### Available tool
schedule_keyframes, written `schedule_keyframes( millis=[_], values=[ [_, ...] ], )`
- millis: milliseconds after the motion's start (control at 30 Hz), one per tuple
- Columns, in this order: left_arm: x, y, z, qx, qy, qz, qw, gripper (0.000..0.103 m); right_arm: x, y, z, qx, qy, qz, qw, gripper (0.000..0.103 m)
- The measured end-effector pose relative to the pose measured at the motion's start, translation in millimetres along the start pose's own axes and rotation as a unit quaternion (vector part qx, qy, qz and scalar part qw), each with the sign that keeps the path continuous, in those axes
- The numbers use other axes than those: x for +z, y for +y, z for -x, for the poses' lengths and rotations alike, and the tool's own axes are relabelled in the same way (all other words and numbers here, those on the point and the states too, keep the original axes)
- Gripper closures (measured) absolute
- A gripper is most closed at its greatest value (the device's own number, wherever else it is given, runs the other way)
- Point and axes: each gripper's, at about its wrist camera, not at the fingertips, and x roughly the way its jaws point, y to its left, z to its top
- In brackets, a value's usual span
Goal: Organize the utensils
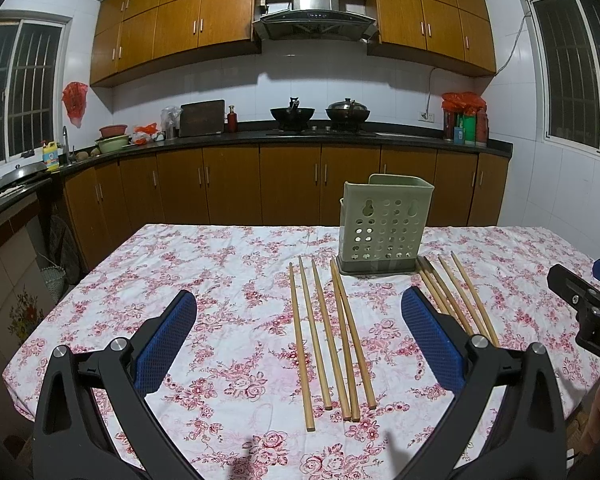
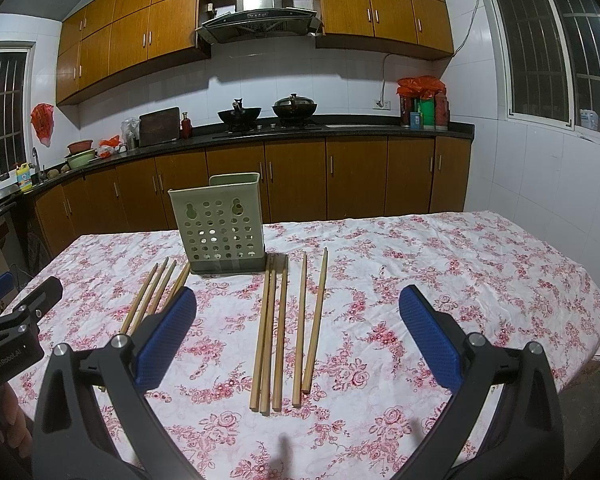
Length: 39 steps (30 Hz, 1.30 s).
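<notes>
Two sets of wooden chopsticks lie flat on the flowered worktop (image 1: 228, 264), either side of the green perforated holder (image 1: 384, 226) standing at the far middle. In the left wrist view, the left chopsticks (image 1: 328, 340) lie straight ahead at 12 o'clock of the left gripper (image 1: 300, 344), long axes running away toward the holder. In the right wrist view, the right chopsticks (image 2: 288, 328) lie likewise at 12 o'clock of the right gripper (image 2: 298, 340). Both grippers hover with jaws wide apart, holding nothing. Each hand is nearer its own set; a cross-axis pinch seems needed, so the jaws already straddle the sticks suitably.
</notes>
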Motion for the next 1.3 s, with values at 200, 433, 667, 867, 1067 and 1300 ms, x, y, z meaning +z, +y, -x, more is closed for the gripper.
schedule_keyframes(
  millis=[200,433,667,867,1067,1300],
  values=[
    [-0.3,2.2,-0.1,0.000,0.000,0.000,1.0000,0.002,-0.2,-0.1,-0.2,0.000,0.000,0.000,1.000,0.004],
    [-0.6,4.6,-0.2,0.000,0.001,0.000,1.0000,0.002,-0.1,-0.4,-0.3,0.000,0.000,0.000,1.000,0.004],
    [-0.5,6.1,-0.4,0.000,0.001,0.000,1.0000,0.002,0.0,-0.7,-0.4,0.000,0.001,0.000,1.000,0.004],
    [0.0,6.1,-0.7,0.000,0.001,0.000,1.0000,0.002,-0.2,-1.2,-0.4,0.000,0.001,0.000,1.000,0.004],
    [0.5,6.1,-1.0,0.000,0.001,0.000,1.0000,0.002,-0.3,-1.1,-0.6,0.001,0.001,0.000,1.000,0.004],
    [1.1,6.1,-1.4,0.000,0.002,0.000,1.0000,0.002,-0.5,-0.7,-1.1,0.000,0.001,0.000,1.000,0.004]
  ],
)
